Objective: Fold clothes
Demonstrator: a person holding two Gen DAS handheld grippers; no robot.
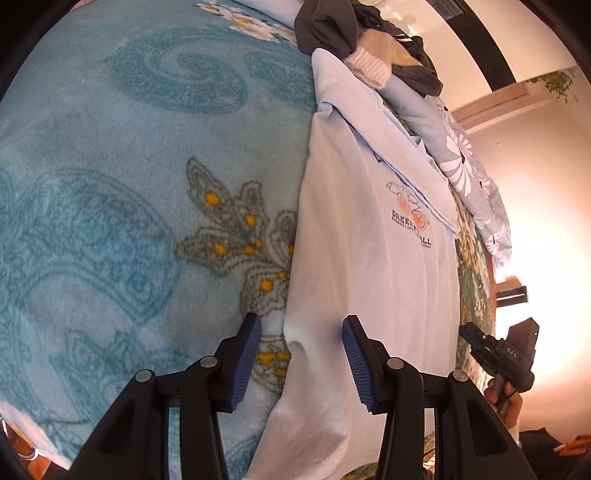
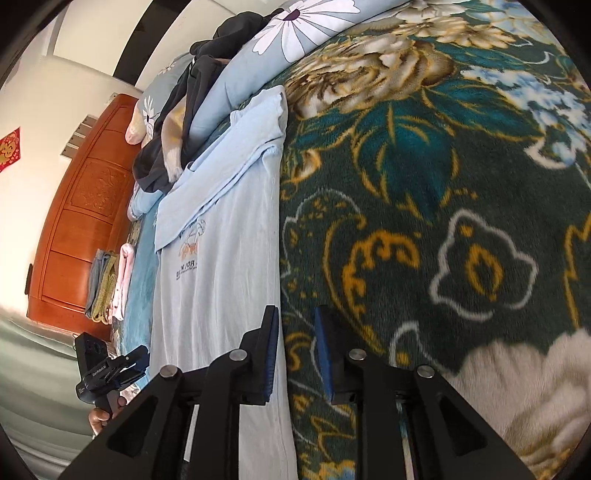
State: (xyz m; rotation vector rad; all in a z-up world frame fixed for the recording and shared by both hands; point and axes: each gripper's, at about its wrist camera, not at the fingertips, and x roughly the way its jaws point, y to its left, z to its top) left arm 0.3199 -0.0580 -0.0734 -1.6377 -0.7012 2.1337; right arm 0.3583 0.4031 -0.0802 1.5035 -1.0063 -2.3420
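Nearest, the left gripper (image 1: 301,360) gapes wide and the right gripper (image 2: 295,354) stands narrowly parted, both empty, over one pale blue T-shirt (image 1: 369,280) lying on the bed between a turquoise blanket (image 1: 129,184) and a dark green floral blanket (image 2: 424,203); beyond lie dark clothes (image 1: 332,26) and a wooden headboard (image 2: 85,218).

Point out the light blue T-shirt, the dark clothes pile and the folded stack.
light blue T-shirt (image 1: 369,280): left wrist view, chest.
dark clothes pile (image 1: 325,26): left wrist view, grey fabric.
folded stack (image 2: 110,284): right wrist view, side edges.

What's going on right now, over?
Left gripper open, right gripper open, at shirt's opposite edges. Light blue T-shirt partly folded. Dark clothes pile beyond.
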